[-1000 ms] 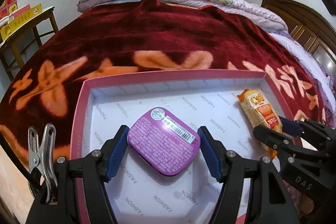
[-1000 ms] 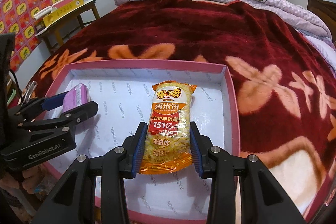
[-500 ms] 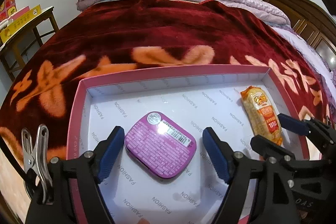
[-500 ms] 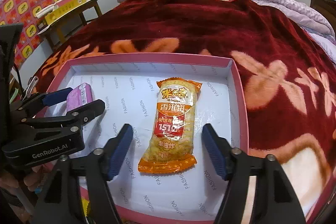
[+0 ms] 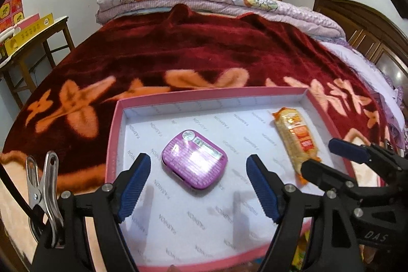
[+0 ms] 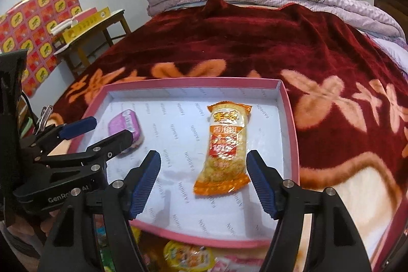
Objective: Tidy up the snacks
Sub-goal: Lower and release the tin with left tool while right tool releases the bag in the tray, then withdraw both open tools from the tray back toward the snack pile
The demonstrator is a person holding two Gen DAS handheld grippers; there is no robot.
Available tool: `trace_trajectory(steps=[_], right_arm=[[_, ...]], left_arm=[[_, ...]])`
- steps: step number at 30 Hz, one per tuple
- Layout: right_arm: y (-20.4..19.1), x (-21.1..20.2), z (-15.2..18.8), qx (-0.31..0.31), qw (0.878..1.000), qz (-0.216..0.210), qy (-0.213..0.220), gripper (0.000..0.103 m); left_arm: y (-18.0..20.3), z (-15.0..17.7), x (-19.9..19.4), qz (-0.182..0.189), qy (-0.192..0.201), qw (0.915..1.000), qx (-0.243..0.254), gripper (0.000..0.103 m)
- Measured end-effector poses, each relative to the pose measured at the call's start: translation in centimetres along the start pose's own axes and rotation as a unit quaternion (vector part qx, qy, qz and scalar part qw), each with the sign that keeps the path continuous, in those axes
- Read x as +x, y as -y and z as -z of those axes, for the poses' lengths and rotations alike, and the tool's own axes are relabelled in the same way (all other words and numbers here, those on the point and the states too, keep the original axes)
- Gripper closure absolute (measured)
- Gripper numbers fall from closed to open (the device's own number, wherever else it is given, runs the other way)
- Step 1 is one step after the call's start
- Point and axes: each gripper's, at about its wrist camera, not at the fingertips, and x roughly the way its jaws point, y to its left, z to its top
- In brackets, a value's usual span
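Left hand-held gripper (image 5: 199,186) spread wide, purple tin (image 5: 194,163) just ahead

Both wrist views look forward, close above the shared pink tray (image 5: 114,134); bed (image 6: 255,42) beyond

One pink tray (image 5: 116,124) lies on the bed, and it holds two snacks: one purple tin (image 5: 194,166) toward its left side and one orange rice-cracker packet (image 6: 224,148) toward its right side. Two hand-held grippers hang over the tray's near edge, the left hand-held gripper (image 5: 197,188) before the tin and the right hand-held gripper (image 6: 204,181) before the packet, both spread wide and touching nothing. Below the tray's near rim more snack wrappers (image 6: 188,255) show, too cut off to count.
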Motion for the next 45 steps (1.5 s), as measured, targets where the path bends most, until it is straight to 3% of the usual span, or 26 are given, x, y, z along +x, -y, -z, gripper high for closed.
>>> trace_trajectory(steps=[8, 28, 45], right_arm=[[-0.8, -2.2, 1.0, 0.001, 1.0, -0.003, 0.004, 0.032], [-3.3, -6.6, 5.4, -0.009, 1.0, -0.008, -0.009, 0.032], [-1.5, -7.9, 9.3, 0.018, 0.999, 0.002, -0.029, 0.032]], left_arm=[[0.3, 1.0, -3.3, 0.007, 0.013, 0.9999, -0.007, 0.022], [1.0, 5.6, -8.1, -0.011, 0.004, 0.9999, 0.005, 0.022], [0.2, 9.3, -9.6, -0.037, -0.02, 0.9991, 0.003, 0.022]])
